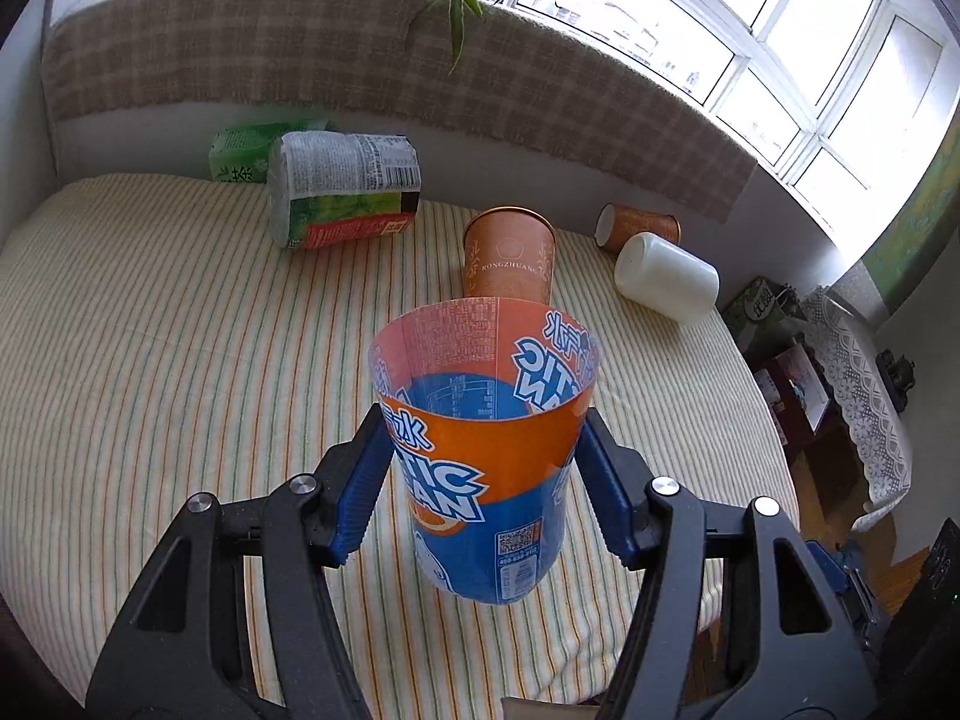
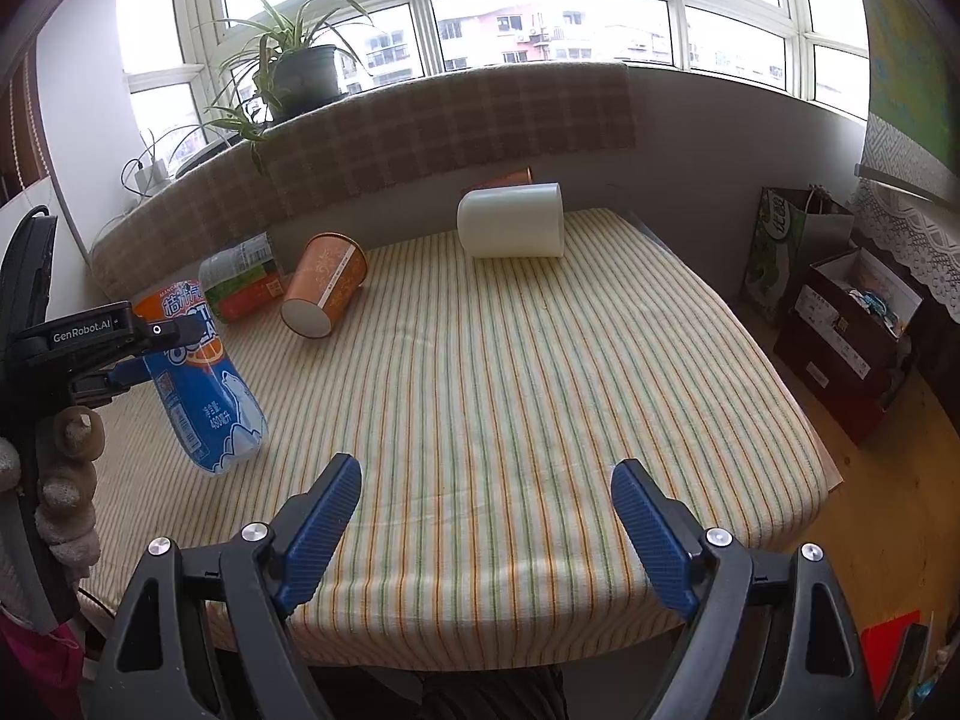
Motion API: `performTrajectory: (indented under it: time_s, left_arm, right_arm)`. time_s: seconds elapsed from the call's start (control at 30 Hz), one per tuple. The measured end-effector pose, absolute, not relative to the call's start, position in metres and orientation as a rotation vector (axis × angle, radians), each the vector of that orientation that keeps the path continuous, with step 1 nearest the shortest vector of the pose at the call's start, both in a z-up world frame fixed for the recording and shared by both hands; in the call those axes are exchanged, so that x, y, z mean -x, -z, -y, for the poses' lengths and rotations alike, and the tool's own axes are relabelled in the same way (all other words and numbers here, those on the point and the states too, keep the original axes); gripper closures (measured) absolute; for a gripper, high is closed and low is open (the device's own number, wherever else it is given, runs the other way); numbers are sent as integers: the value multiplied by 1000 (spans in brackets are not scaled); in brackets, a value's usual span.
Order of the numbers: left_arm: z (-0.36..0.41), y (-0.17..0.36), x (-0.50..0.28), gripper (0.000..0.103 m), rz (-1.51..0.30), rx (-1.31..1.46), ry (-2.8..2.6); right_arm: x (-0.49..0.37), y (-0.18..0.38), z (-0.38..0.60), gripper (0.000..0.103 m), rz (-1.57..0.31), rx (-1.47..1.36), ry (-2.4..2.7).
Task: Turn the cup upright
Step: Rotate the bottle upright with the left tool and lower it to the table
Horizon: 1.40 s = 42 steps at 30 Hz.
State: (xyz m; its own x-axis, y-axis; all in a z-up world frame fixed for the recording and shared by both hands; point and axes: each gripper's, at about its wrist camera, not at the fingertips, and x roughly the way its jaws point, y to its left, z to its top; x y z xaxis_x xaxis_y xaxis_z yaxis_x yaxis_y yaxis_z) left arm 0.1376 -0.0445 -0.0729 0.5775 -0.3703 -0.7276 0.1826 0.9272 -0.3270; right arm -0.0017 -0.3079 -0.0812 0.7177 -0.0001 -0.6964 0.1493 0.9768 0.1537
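Left gripper (image 1: 483, 480), frame centre-bottom: orange-blue plastic cup (image 1: 486, 450) is pinched btwn blue pads, open end up, tilted. Right gripper (image 2: 486, 534) is held spread, nothing btwn fingers, over striped cloth (image 2: 510, 372). Farther up: orange paper cup (image 2: 324, 291) & white cup (image 2: 510, 228) are seen lying on sides.

— What can you read from your end?
— On my left gripper (image 2: 129, 333) I see "GenRobot.AI". The brown paper cup (image 1: 509, 262) says "RONGZHUANG".
— And the orange-and-blue cup (image 1: 486, 468)?
— I make out "TIC" and, on its side, "450".
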Motion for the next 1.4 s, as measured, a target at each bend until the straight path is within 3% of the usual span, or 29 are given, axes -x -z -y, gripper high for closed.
performTrajectory:
  time_s: [0.43, 1.1, 1.4]
  left_arm:
    - [73, 69, -135, 40, -834, 84, 306]
    - [85, 74, -138, 39, -868, 100, 358]
    - [88, 77, -136, 27, -880, 105, 374]
  right_arm:
    - [0, 84, 310, 16, -778, -214, 85]
    - [-1, 85, 310, 16, -782, -213, 83]
    - [-1, 85, 310, 16, -784, -218, 84]
